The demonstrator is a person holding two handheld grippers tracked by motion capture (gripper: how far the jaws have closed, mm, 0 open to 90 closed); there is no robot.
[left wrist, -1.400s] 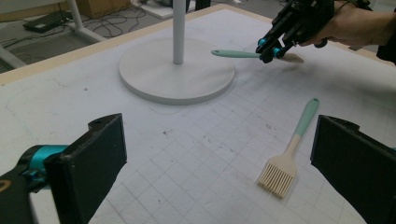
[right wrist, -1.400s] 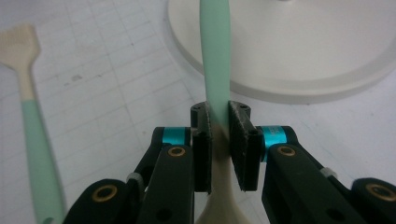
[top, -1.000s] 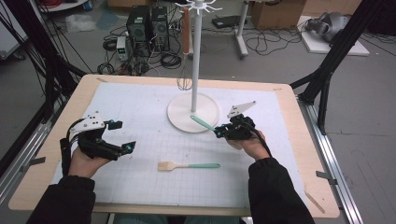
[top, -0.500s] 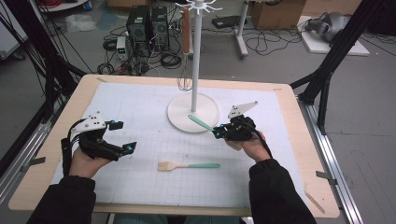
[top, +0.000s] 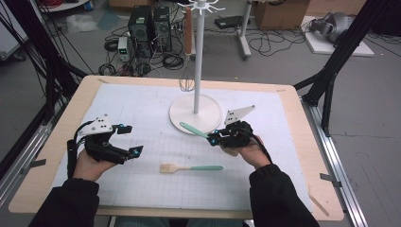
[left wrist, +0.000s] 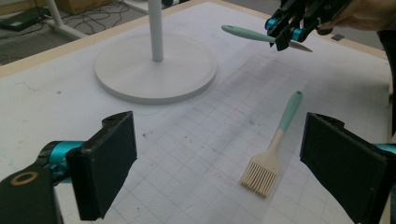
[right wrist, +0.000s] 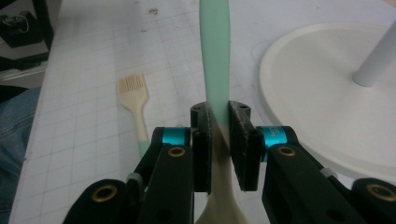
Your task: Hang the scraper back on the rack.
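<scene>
My right gripper [top: 213, 138] is shut on a utensil with a mint-green handle [top: 191, 129] and a cream head. It holds the utensil just above the mat, with the handle pointing at the white stand's base [top: 208, 111]. In the right gripper view the pads [right wrist: 243, 140] clamp the utensil where the green handle [right wrist: 215, 46] meets the cream part. A pastry brush [top: 189, 168] with a green handle lies flat on the mat between the two hands. My left gripper [top: 131, 140] hovers at the left with its jaws wide; they have just been closing a little, and nothing is gripped between them.
A white hook stand rises from a round base [left wrist: 140, 74] at the mat's far middle. A whisk [top: 187, 80] hangs from it. The gridded mat [top: 142, 109] covers a wooden table [top: 302, 142]. Cables and equipment lie on the floor behind.
The right gripper has shifted slightly left and toward the person with the utensil still in it. The left hand has stayed in place.
</scene>
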